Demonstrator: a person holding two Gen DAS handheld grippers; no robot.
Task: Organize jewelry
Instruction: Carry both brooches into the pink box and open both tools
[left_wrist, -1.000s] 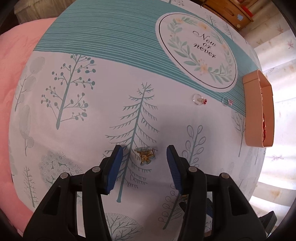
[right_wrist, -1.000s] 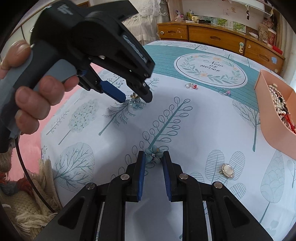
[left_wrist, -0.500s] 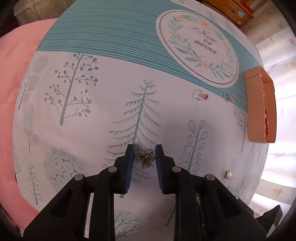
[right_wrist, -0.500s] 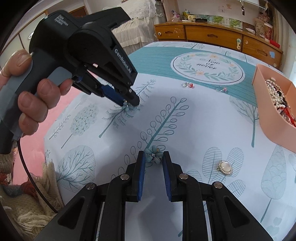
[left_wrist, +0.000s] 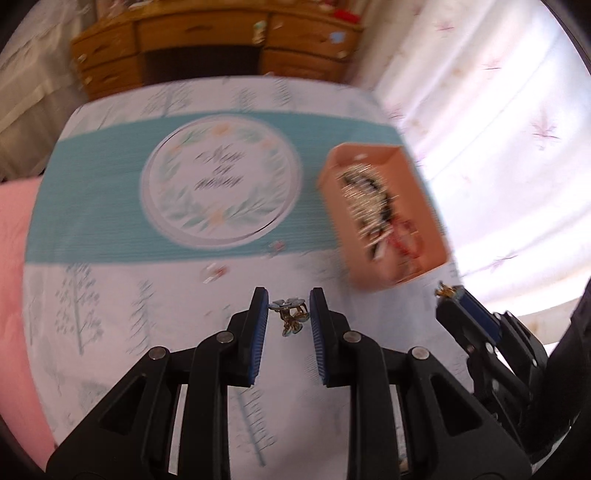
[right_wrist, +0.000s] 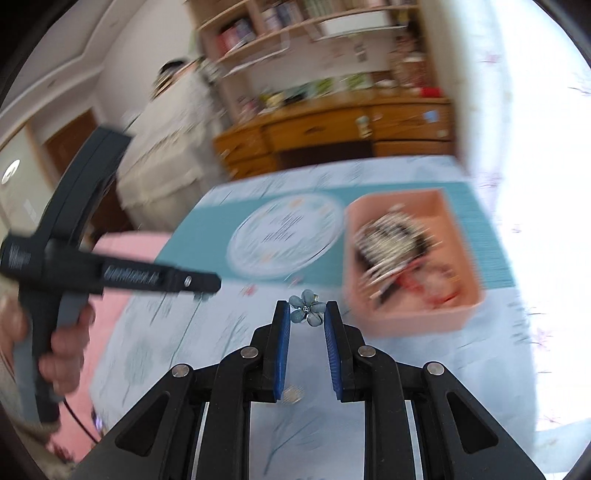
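My left gripper is shut on a small gold brooch, held up off the tree-print cloth. My right gripper is shut on a blue flower brooch, also in the air. A pink box with several pieces of jewelry in it stands ahead and to the right of both. In the right wrist view the box sits just right of the fingertips. The left gripper, held by a hand, shows at the left there. The right gripper shows at the right of the left wrist view.
Two small ring-like pieces lie on the cloth near the teal band. A pale round brooch lies on the cloth below my right fingers. A wooden dresser stands behind the table and a curtain hangs at the right. A person stands in the background.
The left jaws closed on the gold brooch. Both grippers then rose off the cloth with their pieces and swung toward the pink box; the views are now blurred.
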